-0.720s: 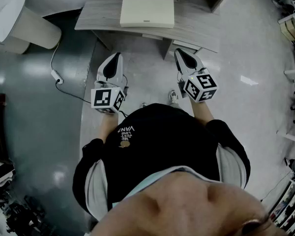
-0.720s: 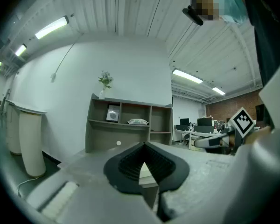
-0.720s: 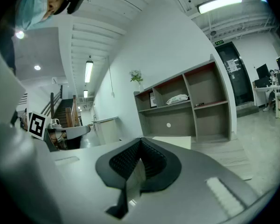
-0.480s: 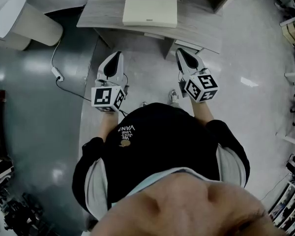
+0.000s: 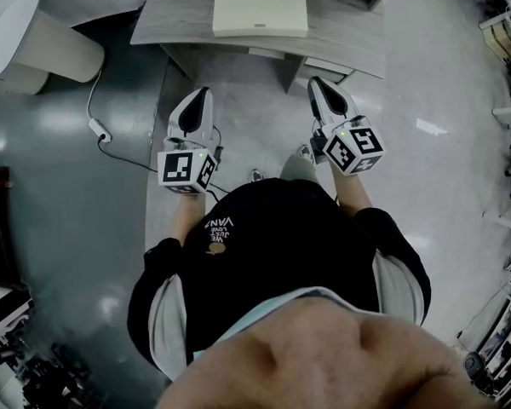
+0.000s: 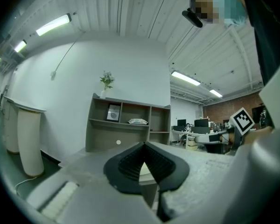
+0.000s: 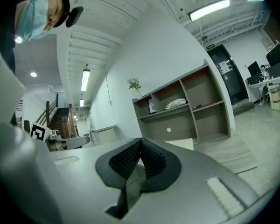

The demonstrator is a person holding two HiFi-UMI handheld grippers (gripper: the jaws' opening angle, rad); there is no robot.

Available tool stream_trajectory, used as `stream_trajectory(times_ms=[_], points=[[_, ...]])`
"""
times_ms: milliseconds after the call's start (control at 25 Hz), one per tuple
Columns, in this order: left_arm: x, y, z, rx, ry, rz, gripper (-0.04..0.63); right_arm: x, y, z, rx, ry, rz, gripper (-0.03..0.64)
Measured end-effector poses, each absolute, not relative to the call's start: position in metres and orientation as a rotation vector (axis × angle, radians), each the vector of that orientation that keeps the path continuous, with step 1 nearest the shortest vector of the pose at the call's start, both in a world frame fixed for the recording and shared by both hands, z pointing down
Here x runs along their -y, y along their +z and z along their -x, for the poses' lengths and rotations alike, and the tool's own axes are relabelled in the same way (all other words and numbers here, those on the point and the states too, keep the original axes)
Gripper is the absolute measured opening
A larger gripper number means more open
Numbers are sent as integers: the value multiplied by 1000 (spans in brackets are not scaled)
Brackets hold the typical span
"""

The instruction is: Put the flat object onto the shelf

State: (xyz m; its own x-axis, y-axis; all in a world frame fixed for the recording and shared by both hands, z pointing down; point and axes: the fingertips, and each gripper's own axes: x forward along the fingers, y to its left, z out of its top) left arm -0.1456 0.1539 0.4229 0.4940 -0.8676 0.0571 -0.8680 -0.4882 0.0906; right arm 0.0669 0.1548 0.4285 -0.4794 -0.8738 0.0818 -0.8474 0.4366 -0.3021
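both tongs (image 5: 202, 96) (image 5: 316, 83) tight together, empty

Black shirt (image 5: 281, 254) bears small upside-down print (image 5: 220, 225), too blurred to read.

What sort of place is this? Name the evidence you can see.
Probably an office or lab: desks with monitors, a shelf unit against the wall, strip lights overhead.

This looks like an open-plan office or lab. Desks (image 6: 196, 135) with computer monitors (image 6: 201, 122) stand at the far end. Strip lights (image 6: 53, 24) run along a bare ribbed ceiling (image 6: 130, 8). The floor (image 5: 60, 169) is polished, and an open shelf unit (image 6: 102, 136) stands against a white wall (image 6: 74, 78).
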Motion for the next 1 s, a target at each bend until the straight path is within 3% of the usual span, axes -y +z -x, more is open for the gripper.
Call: stream_trajectory(times_ms=[360,1000], points=[[-147,433,148,1490,-4,-2615,1,-154,434,-72,-2579,-489,1609,-2],[-62,433,134,1611,-12,-2538,2,-52,440,-90,-2653,-522,1508,-2]])
